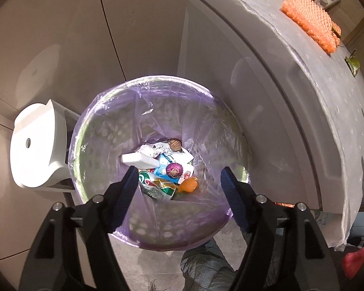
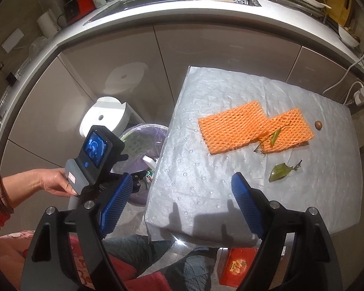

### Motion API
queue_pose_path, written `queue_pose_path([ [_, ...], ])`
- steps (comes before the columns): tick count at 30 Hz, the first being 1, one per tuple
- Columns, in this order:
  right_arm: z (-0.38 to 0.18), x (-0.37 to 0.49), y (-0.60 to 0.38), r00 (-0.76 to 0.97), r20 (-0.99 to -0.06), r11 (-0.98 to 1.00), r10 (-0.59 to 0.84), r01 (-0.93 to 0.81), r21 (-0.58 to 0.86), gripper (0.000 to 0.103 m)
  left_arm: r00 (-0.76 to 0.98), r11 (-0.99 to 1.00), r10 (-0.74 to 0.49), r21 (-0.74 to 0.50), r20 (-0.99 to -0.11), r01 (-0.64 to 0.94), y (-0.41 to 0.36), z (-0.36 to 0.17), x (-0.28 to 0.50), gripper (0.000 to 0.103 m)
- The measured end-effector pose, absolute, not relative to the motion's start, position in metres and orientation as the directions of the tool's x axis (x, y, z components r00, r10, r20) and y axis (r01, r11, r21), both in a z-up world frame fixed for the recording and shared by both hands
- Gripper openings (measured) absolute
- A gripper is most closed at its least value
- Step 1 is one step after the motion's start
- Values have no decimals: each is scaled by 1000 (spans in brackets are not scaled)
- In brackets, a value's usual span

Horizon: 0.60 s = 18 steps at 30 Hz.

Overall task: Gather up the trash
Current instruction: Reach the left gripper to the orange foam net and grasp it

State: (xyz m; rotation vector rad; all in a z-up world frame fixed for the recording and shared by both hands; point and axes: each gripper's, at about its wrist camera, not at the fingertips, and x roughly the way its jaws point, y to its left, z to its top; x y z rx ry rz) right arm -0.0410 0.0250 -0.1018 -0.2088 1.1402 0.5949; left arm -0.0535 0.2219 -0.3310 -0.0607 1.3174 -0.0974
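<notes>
Nearby: white dock (image 1: 36, 143) beside bin (image 1: 104, 126); red box (image 2: 237, 266) under table (image 2: 206, 194).

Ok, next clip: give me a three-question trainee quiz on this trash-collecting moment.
1. True or false: the left gripper hangs open above the lined bin.
2. Which is on the table? A) orange foam nets B) purple onion C) crushed can
3. Fill in: near the right gripper, a dry ___ lies on the table.

Key: 1 true; 2 A; 3 leaf.
</notes>
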Motion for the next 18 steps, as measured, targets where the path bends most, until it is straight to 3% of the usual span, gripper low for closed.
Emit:
queue_pose_path([
  [7,-93,-30,16,308,-881,830,358,-537,150,83,277,996,-88,-91,-957,4,223,-297,-51,68],
  [11,-84,-20,0,347,-868,847,357,-512,144,90,328,996,-75,-87,-942,-23,218,-255,-51,81],
  [18,-71,0,-49,411,-845,889,343,-433,150,94,471,992,-115,-129,-875,3,192,-184,-42,91],
])
